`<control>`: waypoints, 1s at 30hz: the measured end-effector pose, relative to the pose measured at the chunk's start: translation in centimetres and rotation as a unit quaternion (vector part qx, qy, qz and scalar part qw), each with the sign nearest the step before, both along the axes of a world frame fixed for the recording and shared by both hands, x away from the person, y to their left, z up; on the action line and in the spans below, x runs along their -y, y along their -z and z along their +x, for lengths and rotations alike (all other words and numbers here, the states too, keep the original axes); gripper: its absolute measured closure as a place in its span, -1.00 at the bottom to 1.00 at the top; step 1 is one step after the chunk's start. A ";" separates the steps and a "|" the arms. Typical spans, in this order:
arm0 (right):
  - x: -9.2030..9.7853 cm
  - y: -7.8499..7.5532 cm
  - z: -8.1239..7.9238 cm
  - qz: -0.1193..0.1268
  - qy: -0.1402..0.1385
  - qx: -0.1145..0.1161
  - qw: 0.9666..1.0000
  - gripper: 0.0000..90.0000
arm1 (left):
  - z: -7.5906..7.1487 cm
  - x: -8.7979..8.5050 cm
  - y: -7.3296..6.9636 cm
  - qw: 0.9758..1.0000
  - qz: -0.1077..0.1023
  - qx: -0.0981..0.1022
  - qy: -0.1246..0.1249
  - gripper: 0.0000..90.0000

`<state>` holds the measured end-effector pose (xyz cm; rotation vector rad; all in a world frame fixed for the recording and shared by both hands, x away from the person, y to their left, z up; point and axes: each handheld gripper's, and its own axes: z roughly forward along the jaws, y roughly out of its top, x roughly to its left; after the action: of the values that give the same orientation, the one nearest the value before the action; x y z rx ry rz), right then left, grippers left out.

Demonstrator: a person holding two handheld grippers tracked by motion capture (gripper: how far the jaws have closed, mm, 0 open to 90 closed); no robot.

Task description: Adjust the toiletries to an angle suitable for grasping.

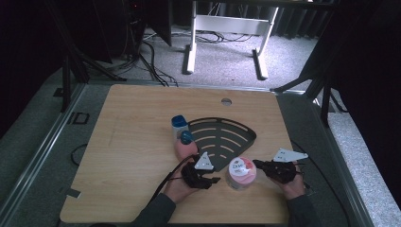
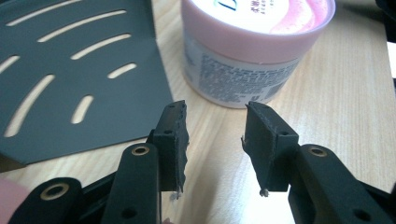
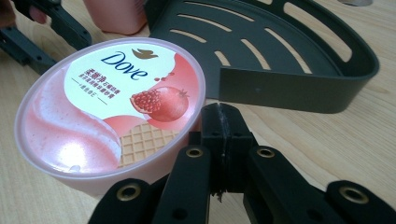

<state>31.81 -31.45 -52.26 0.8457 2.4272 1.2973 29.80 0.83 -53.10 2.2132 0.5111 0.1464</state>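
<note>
A pink Dove jar (image 1: 241, 173) with a pomegranate label on its lid stands on the wooden table, just in front of a black slotted corner tray (image 1: 222, 137). My left gripper (image 1: 215, 180) sits at the jar's left. In the left gripper view its jaws (image 2: 215, 114) are open with bare wood between them, and the jar (image 2: 247, 51) stands a little ahead of the tips. My right gripper (image 1: 257, 163) is at the jar's right. Its jaws (image 3: 223, 122) are shut on nothing, with the tips right against the jar (image 3: 112, 107).
A pink bottle with a blue cap (image 1: 185, 145) and a blue-capped container (image 1: 179, 125) stand at the tray's left edge. The tray's raised wall (image 3: 289, 91) lies close behind the jar. A round hole (image 1: 226, 101) is near the table's far edge.
</note>
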 end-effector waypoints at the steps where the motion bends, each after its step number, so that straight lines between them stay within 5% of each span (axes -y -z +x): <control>1: -0.1 0.0 0.0 -0.002 -0.003 0.000 1.000 0.99 | 0.0 0.1 0.1 1.000 0.003 -0.002 0.003 0.31; 17: -0.4 -0.1 -0.6 0.003 -0.021 -0.002 1.000 0.99 | -0.4 0.8 0.3 1.000 -0.011 -0.011 0.022 0.20; 30: -0.7 -0.1 -0.9 -0.004 -0.037 -0.002 0.999 0.99 | -1.0 1.2 0.5 1.000 -0.012 0.004 0.015 -0.04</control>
<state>30.89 -30.80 -52.15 0.7648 2.4875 1.3117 28.77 -0.39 -53.64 2.1944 0.4725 0.1311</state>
